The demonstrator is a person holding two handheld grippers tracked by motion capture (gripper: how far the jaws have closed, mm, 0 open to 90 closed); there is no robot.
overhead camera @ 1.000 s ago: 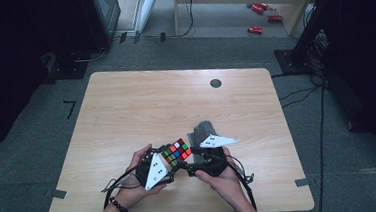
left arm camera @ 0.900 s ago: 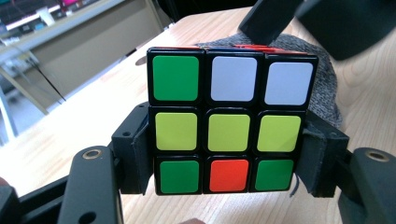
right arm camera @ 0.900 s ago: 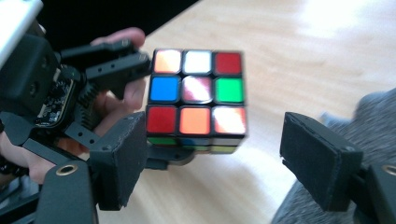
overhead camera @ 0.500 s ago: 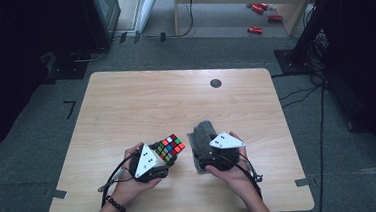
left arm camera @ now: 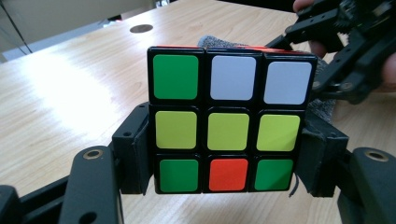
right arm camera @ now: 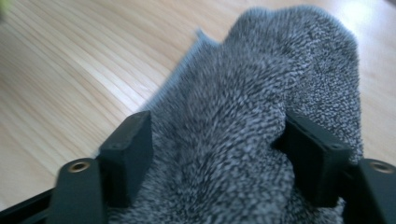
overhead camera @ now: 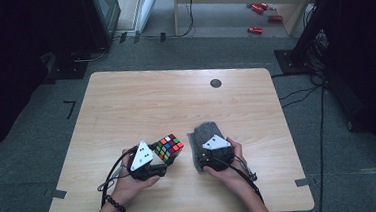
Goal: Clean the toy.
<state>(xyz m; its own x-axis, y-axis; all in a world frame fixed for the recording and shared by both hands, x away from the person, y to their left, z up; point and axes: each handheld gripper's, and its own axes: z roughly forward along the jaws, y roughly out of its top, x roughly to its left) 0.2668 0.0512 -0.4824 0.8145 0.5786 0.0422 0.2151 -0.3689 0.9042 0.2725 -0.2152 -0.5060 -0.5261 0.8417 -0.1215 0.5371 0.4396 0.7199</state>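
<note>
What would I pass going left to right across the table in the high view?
Left tongs → colourful puzzle cube → grey cloth → right tongs, all on the wooden table.

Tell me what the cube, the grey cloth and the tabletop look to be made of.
Cube: likely plastic, black frame with glossy coloured tiles that catch light. Grey cloth: soft knit or fleece, fuzzy speckled nap. Tabletop: wood or wood-look laminate, pale grain with a slight sheen.
</note>
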